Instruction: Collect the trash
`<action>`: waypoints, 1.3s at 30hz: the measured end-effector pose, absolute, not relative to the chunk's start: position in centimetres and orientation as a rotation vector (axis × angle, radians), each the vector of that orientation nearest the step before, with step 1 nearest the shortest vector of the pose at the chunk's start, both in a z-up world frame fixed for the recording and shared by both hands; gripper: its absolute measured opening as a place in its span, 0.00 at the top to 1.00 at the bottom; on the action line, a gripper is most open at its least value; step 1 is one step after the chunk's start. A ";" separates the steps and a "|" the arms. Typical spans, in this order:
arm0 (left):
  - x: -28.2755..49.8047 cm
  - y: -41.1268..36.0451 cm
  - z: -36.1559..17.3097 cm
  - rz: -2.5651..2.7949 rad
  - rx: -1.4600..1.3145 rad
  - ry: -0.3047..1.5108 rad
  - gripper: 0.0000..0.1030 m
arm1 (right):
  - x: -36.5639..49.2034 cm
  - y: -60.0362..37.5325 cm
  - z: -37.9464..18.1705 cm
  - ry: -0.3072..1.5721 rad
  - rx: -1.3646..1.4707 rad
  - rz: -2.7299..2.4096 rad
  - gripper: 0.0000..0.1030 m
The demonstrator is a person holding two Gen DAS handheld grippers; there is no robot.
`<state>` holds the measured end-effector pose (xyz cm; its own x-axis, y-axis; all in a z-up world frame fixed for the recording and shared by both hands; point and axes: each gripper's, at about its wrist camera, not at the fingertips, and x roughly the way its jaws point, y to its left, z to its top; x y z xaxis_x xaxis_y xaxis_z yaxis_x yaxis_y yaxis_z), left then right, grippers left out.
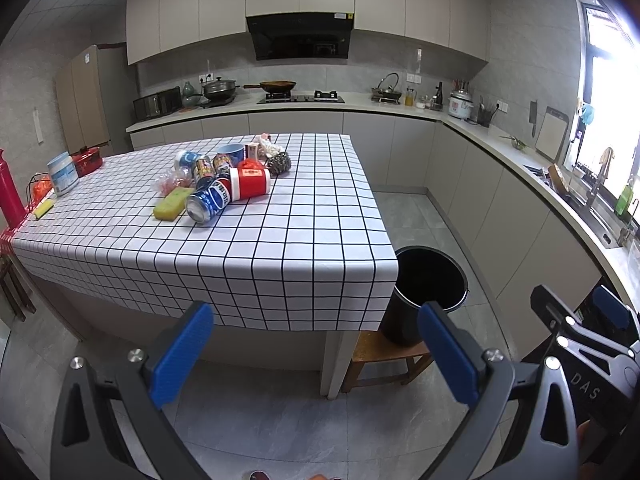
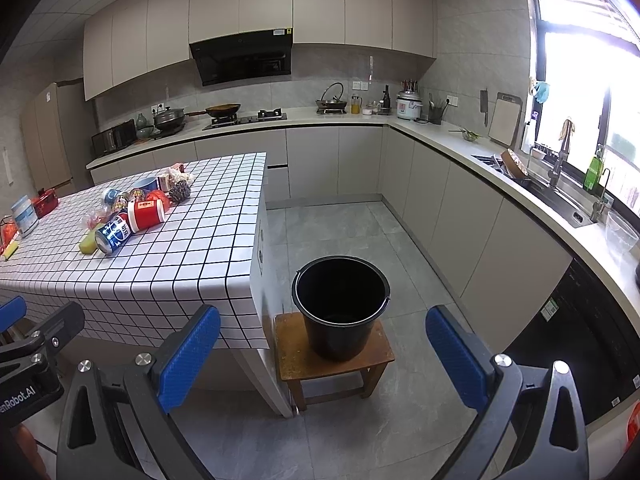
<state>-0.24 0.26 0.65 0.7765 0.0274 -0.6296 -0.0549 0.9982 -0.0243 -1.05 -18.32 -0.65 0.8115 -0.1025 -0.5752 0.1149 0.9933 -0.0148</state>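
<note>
While trash pile sits untouched on table, bucket looks empty; left gripper, right gripper jaws apart, holding nothing; everything left.

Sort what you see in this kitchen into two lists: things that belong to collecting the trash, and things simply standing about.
Belongs to the job:
black bucket on the wooden stool
blue can
red and white container
yellow sponge
left gripper and right gripper, both open

Just standing about:
rice cooker
wok
cutting board
</note>
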 end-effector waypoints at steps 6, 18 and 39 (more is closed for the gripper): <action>-0.4 0.5 0.7 0.045 -0.045 0.679 0.00 | -1.1 -18.2 -0.5 0.611 0.024 -0.117 0.00; -0.5 0.8 0.7 0.044 -0.048 0.675 0.00 | -1.3 -17.9 -0.4 0.607 0.020 -0.118 0.00; -0.5 1.2 1.0 0.041 -0.052 0.674 0.00 | -1.0 -17.4 -0.4 0.612 0.013 -0.102 0.00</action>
<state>-0.48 1.20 0.96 0.7807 0.0206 -0.6246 -0.0546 0.9979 -0.0354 -0.99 -17.44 -0.41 0.8138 -0.0917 -0.5739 0.0995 0.9949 -0.0178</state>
